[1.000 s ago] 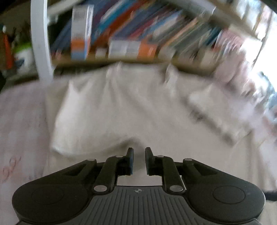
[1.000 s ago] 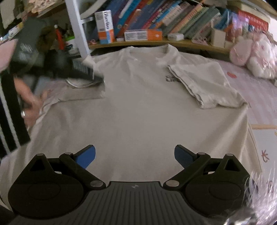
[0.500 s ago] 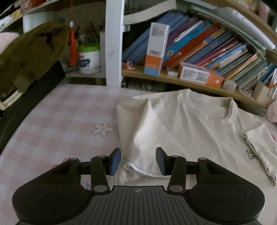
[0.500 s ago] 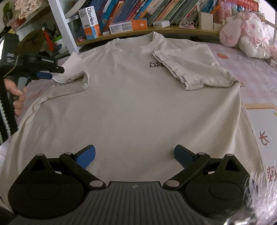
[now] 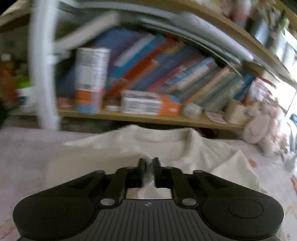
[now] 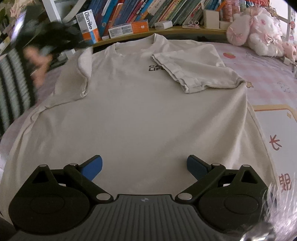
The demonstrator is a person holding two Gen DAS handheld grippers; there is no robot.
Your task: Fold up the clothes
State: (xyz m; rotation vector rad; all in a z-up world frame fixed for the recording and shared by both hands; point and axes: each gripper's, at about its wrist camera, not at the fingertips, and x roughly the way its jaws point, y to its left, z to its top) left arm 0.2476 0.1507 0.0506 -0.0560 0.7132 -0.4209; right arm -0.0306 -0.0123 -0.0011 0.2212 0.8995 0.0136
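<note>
Item: cream T-shirt (image 6: 141, 115), short-sleeved, laid flat and face up on a bed with a pale pink checked bedsheet (image 6: 263, 74). Collar toward the bookshelf, hem toward the right wrist camera. Small dark chest lettering, partly covered. The sleeve (image 6: 193, 72) on the right of that view is folded inward across the chest. The other sleeve (image 6: 84, 61) is lifted at its edge.

Left gripper (image 5: 148, 167): jaws closed tight on a fold of the cream fabric, which shows white between the fingertips. The left wrist view is motion-blurred. In the right wrist view this gripper appears as a dark blur at the raised sleeve, with a hand (image 6: 37, 63) and a striped cuff beside it.

Right gripper (image 6: 144, 166): jaws spread wide, blue pads (image 6: 92, 166) visible, nothing between them; it hangs over the lower part of the shirt.

Surroundings: a wooden bookshelf (image 6: 167, 29) runs along the head of the bed, holding a row of leaning books (image 6: 167, 9), an upright white, orange and blue box marked "usmile" (image 6: 89, 26), a flat white-and-orange box (image 6: 128, 27) lying beside it, and a small cream container (image 6: 211, 18). A white shelf upright (image 5: 42, 74) stands at the left. Pink-and-white plush toys (image 6: 254, 29) sit on the bed at the right corner. A white mat with a tan border and red characters (image 6: 274, 133) lies at the right edge of the bed.
</note>
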